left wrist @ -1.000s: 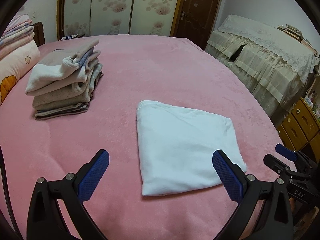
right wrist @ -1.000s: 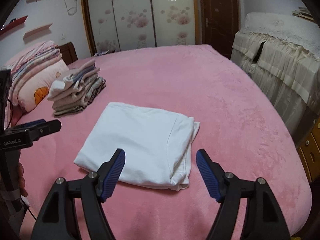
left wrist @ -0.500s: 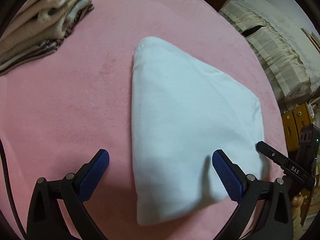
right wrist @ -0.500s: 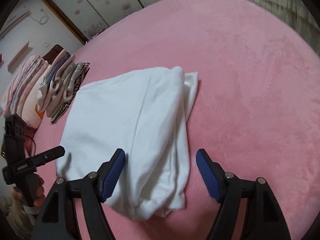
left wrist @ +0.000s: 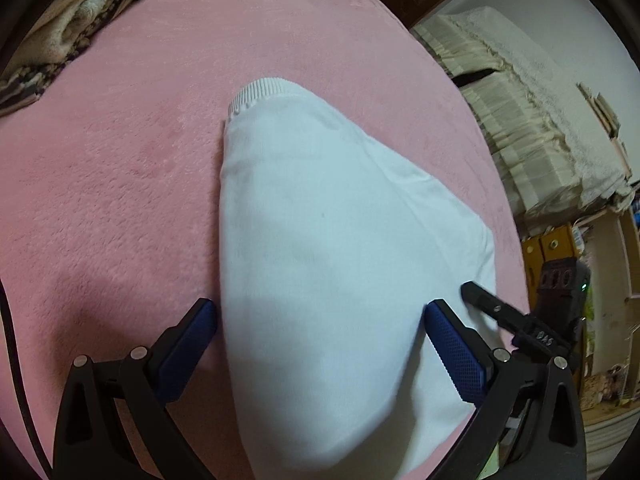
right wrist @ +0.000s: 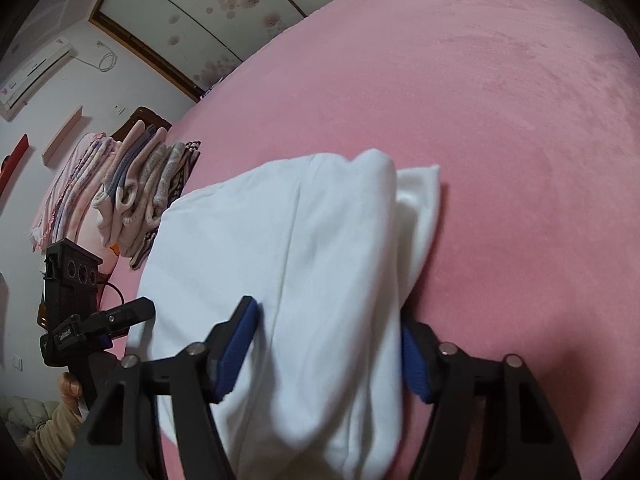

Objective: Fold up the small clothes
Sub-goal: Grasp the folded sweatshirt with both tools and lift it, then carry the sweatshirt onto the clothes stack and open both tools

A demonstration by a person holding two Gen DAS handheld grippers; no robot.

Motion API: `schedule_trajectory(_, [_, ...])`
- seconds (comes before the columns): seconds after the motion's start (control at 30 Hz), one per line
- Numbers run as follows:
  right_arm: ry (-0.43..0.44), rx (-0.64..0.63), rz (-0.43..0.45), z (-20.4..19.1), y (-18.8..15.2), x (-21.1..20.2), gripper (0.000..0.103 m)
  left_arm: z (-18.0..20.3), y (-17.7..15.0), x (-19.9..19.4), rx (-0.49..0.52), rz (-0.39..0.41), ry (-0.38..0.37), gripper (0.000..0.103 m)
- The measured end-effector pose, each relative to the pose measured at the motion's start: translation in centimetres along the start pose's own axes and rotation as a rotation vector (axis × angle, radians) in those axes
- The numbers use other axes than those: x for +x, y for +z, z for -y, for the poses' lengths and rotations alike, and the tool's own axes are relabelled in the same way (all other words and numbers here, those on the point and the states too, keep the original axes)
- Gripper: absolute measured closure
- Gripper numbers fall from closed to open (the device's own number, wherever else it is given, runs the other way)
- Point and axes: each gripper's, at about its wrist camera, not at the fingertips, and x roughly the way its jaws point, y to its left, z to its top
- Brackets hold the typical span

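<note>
- A white folded garment is seen lying on the pink bed, near the edge closest to the cameras; a ribbed hem marks its far corner in the left wrist view.
- The left tool is held wide, its blue pads set astride the garment's near left portion; the left pad sits at the cloth's side edge, over bare bedding, the right pad over the cloth. Nothing is pinched yet.
- The right tool is likewise spread wide, straddling the near right portion, where the layered fold edges are stacked thickest. No cloth is clamped between its pads.
- The paired placement at the near edge is judged as preparation for lifting that edge with both tools so it can be carried over in one even fold, or the bundle lifted whole; which is intended cannot be told.
- A loose under-layer is seen protruding at the garment's far right corner; it may slip out of line if only upper layers are caught.
- Open bedding is available beyond and to the right of the garment. A pile of folded clothes stands well apart to the far left, near the pillows.
- The bed's near edge lies just below the tools, so little room is left for pulling backward.
</note>
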Motion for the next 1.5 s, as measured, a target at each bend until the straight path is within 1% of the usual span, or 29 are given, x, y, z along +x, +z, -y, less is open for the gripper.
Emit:
schedule_trajectory(0.03, [0.012, 0.003, -0.001, 0.0, 0.1, 0.2, 0.051, -0.1, 0.2, -0.1, -0.016, 0.013, -0.022, 0.006])
schedule_trajectory(0.07, [0.022, 0.006, 0.0, 0.0, 0.2, 0.2, 0.059, -0.5, 0.5, -0.2, -0.026, 0.021, -0.038, 0.02])
schedule_trajectory(0.1, [0.031, 0.009, 0.001, 0.0, 0.0, 0.2, 0.063, -0.6, 0.6, -0.2, -0.041, 0.025, -0.051, 0.022])
schedule_trajectory(0.13, [0.035, 0.01, 0.005, -0.1, -0.1, 0.1, 0.069, -0.6, 0.5, -0.3, -0.054, 0.036, -0.038, 0.028])
schedule_trajectory(0.17, [0.033, 0.01, 0.013, -0.2, -0.2, -0.1, 0.075, -0.9, 0.4, -0.6, -0.067, 0.05, -0.026, 0.037])
schedule_trajectory(0.2, [0.03, 0.008, 0.017, -0.4, -0.2, 0.0, 0.077, -0.9, 0.3, -0.7, -0.076, 0.06, -0.018, 0.04])
schedule_trajectory(0.23, [0.019, -0.003, 0.025, -0.8, -0.4, -0.3, 0.081, -0.9, 0.2, -0.8, -0.082, 0.067, -0.012, 0.047])
schedule_trajectory(0.27, [-0.004, -0.02, 0.037, -1.4, -0.5, -0.5, 0.082, -0.8, 0.1, -0.9, -0.087, 0.077, -0.005, 0.055])
schedule_trajectory(0.3, [-0.021, -0.035, 0.043, -2.0, -0.5, -0.6, 0.083, -0.7, -0.1, -1.3, -0.086, 0.086, 0.004, 0.059])
schedule_trajectory(0.33, [-0.045, -0.056, 0.055, -2.6, -0.6, -0.9, 0.084, -0.3, -0.2, -1.5, -0.079, 0.091, 0.014, 0.066])
schedule_trajectory(0.43, [-0.093, -0.102, 0.085, -4.5, -0.7, -2.3, 0.084, 1.2, -0.7, -2.8, -0.033, 0.11, 0.051, 0.072])
schedule_trajectory(0.57, [-0.126, -0.165, 0.114, -7.8, -1.0, -4.6, 0.085, 3.2, -1.2, -5.3, 0.004, 0.128, 0.069, 0.074])
schedule_trajectory(0.63, [-0.14, -0.197, 0.124, -9.5, -1.1, -5.8, 0.085, 4.0, -1.2, -7.2, 0.024, 0.14, 0.066, 0.074])
schedule_trajectory(0.7, [-0.135, -0.213, 0.136, -11.4, -0.9, -7.0, 0.085, 4.4, -1.0, -10.1, 0.038, 0.155, 0.06, 0.074])
schedule_trajectory(0.77, [-0.107, -0.219, 0.148, -13.6, -0.2, -8.1, 0.085, 4.7, -0.4, -13.0, 0.048, 0.174, 0.058, 0.074])
schedule_trajectory(0.83, [-0.071, -0.228, 0.161, -15.9, 0.7, -8.9, 0.085, 4.7, 1.0, -17.0, 0.069, 0.203, 0.069, 0.074])
schedule_trajectory(0.87, [-0.051, -0.234, 0.167, -17.2, 1.4, -9.1, 0.085, 4.8, 1.5, -18.3, 0.077, 0.215, 0.076, 0.074])
schedule_trajectory(0.97, [0.024, -0.27, 0.197, -22.7, 4.1, -9.5, 0.085, 4.5, 4.4, -24.7, 0.115, 0.281, 0.124, 0.074])
schedule_trajectory(1.03, [0.063, -0.296, 0.215, -26.2, 5.9, -9.2, 0.085, 3.6, 6.7, -28.9, 0.125, 0.318, 0.162, 0.074])
schedule_trajectory(1.07, [0.091, -0.309, 0.221, -28.4, 7.3, -8.6, 0.085, 3.2, 7.7, -30.3, 0.129, 0.331, 0.176, 0.074])
schedule_trajectory(1.13, [0.122, -0.332, 0.23, -31.8, 9.4, -7.5, 0.085, 2.0, 10.9, -34.3, 0.149, 0.37, 0.231, 0.074])
schedule_trajectory(1.17, [0.141, -0.342, 0.234, -33.9, 10.9, -6.4, 0.085, 1.5, 12.4, -35.6, 0.154, 0.386, 0.25, 0.074])
schedule_trajectory(1.2, [0.152, -0.345, 0.234, -35.2, 11.9, -5.7, 0.085, 0.8, 13.7, -36.7, 0.154, 0.398, 0.265, 0.074])
schedule_trajectory(1.23, [0.164, -0.348, 0.24, -36.9, 13.1, -4.6, 0.085, -0.3, 15.7, -38.0, 0.15, 0.406, 0.279, 0.074])
schedule_trajectory(1.33, [0.181, -0.343, 0.247, -41.2, 16.5, -0.8, 0.085, -3.5, 20.0, -39.8, 0.136, 0.421, 0.317, 0.073])
schedule_trajectory(1.37, [0.169, -0.349, 0.253, -42.7, 17.6, 1.0, 0.085, -5.1, 22.0, -40.2, 0.13, 0.432, 0.333, 0.073])
schedule_trajectory(1.43, [0.177, -0.335, 0.245, -44.1, 19.0, 3.9, 0.085, -7.1, 24.4, -39.8, 0.123, 0.437, 0.353, 0.073])
schedule_trajectory(1.5, [0.164, -0.316, 0.236, -45.1, 20.2, 7.3, 0.085, -10.3, 26.8, -38.7, 0.104, 0.431, 0.365, 0.072])
